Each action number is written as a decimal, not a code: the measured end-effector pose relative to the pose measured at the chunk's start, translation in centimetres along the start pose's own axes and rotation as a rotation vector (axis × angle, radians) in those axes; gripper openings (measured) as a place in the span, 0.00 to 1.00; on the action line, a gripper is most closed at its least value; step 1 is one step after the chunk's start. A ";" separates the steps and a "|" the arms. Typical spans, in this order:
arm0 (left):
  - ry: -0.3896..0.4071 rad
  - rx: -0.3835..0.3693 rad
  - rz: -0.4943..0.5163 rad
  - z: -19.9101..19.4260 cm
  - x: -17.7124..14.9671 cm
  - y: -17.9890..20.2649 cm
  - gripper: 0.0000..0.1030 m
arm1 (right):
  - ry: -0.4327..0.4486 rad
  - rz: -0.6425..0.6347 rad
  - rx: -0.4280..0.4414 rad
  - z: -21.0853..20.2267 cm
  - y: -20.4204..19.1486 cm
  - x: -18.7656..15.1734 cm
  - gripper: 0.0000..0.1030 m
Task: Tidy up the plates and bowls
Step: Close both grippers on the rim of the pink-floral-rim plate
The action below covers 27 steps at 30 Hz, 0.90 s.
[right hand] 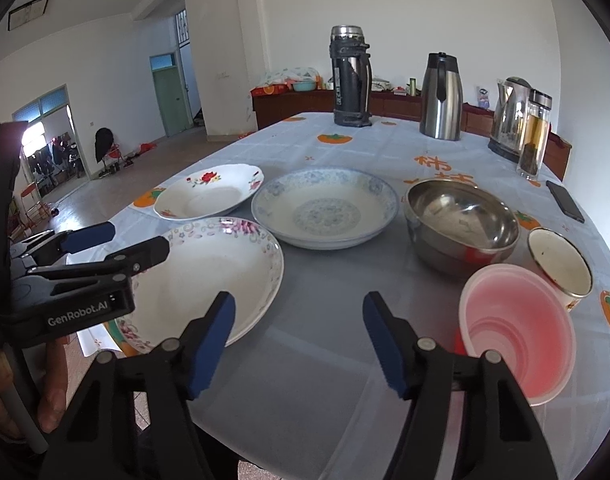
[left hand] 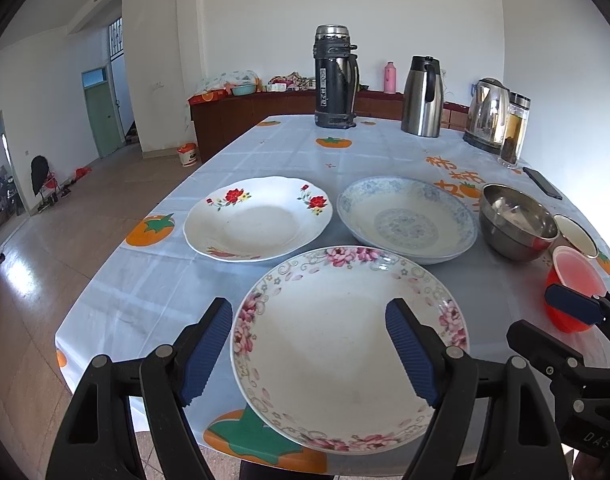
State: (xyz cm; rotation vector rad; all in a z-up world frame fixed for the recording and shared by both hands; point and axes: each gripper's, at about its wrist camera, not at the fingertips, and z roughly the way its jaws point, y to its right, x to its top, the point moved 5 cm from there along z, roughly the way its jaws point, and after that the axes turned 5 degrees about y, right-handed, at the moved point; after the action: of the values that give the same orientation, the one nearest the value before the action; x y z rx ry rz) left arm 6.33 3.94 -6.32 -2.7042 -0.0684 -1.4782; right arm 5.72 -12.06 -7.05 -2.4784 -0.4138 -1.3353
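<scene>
Round glossy floral ceramic plate (left hand: 345, 344)

"GenRobot.AI" in white on the black body of the left tongs (right hand: 89, 258). "DAS", cut off, on the right tongs (left hand: 577, 308). Orange Chinese characters on the tablecloth (left hand: 265, 152) near the surface's far right corner, unreadable. Flask (left hand: 336, 76) label too blurry.

Left wrist view: near rim of the pink-flowered plate (left hand: 345, 344) partly covered by one blue finger (left hand: 411, 350) of the left gripper (left hand: 309, 350). Red plastic cup (left hand: 573, 292) half hidden behind the right gripper's finger. Enamel cup (left hand: 577, 236) mostly screened by the steel bowl (left hand: 517, 220).

Right wrist view: the person's hand (right hand: 53, 392) cut off at the lower left edge. Sideboard clutter (right hand: 293, 78) too small to identify. Doorway interior (right hand: 49, 152) unreadable.
</scene>
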 end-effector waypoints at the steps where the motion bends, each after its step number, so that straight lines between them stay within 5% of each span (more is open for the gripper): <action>1: 0.000 0.008 -0.003 0.2 0.0 -0.3 0.79 | -0.007 -0.001 0.003 0.3 -0.1 0.0 0.62; 22: -0.110 0.116 -0.075 4.1 -2.1 -6.2 0.79 | -0.136 -0.016 0.045 6.6 -1.9 -0.7 0.49; 27: -0.144 0.092 -0.092 4.9 -2.9 -6.4 0.79 | -0.171 -0.008 0.052 7.6 -1.9 -1.4 0.35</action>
State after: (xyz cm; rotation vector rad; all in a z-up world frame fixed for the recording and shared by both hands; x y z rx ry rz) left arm 8.43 10.69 -11.19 -2.7620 -0.2640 -1.2643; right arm 10.00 -7.52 -11.95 -2.5592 -0.4904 -1.1039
